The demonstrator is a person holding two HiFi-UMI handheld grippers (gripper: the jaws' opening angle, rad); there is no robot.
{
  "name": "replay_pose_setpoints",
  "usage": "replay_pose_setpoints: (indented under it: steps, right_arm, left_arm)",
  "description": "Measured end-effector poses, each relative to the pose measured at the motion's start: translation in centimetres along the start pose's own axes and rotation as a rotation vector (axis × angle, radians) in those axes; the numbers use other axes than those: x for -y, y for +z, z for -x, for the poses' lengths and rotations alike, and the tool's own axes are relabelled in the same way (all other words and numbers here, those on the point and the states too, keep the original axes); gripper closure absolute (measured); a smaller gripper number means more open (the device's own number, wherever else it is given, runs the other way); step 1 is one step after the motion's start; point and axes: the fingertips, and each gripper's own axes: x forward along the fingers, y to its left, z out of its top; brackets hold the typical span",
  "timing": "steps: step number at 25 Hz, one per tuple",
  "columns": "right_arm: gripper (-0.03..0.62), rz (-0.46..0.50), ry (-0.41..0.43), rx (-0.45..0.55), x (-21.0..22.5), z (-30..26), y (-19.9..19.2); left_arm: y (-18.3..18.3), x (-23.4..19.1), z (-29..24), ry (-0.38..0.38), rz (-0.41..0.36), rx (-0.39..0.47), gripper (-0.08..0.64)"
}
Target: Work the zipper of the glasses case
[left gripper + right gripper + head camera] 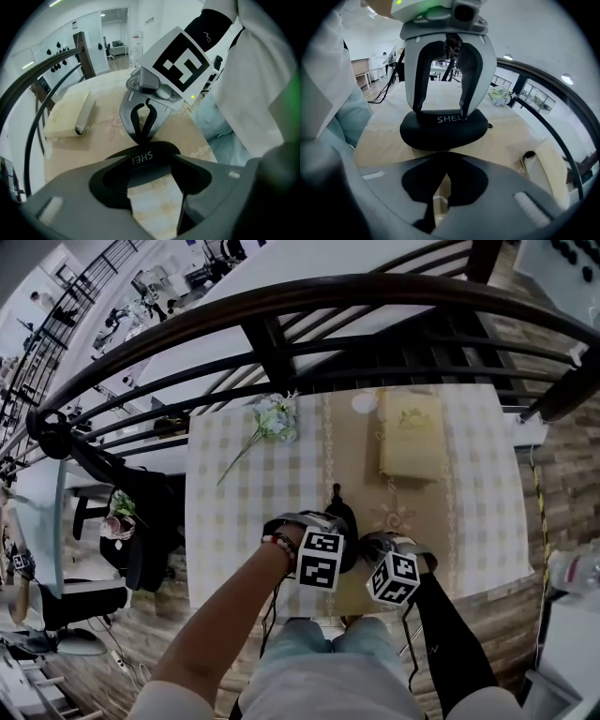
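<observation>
1. The black oval hard-shell glasses case (443, 131) lies on the tabletop (225, 521), on a beige embroidered runner (398, 514) near the front edge closest to the person. White lettering faces up on its lid.
2. The left gripper (439, 111) points steeply down over the case. Its jaws stand spread to the width of the case. One finger (417, 93) meets the shell at each end of the lettering, so the gripper clamps the case in place.
3. The right gripper (140, 139) comes in from the opposite side. Its jaws are pressed together, with the tips at the rim of the case. Whether the zipper pull is pinched between them cannot be made out.
4. In the head view, the two marker cubes (321, 559) (394, 577) sit side by side above the case, the left one just beside the right.
5. A pale yellow flat rectangular object (410, 435) rests on the runner towards the far edge, well apart from the case.
6. A small bunch of pale artificial flowers (275, 418) lies on the checked tablecloth (234, 474), to the left of the runner.
7. A dark curved wooden chair back (281, 343) stands beyond the far edge of the tabletop.
</observation>
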Motion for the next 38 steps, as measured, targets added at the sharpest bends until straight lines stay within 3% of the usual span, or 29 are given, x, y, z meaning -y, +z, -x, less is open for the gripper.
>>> replay_pose_setpoints:
  steps: [19,38]
  right_arm:
    - [0.563,-0.009,0.006,-0.007,-4.4,1.6,-0.5]
    - [0.561,-0.210,0.024,0.003,-7.8,1.5,1.4]
  left_arm:
    - [0.0,-0.3,-0.1,-0.003,0.057,0.037,0.296]
    - [0.1,-0.3,0.0,0.006,0.071,0.102,0.296]
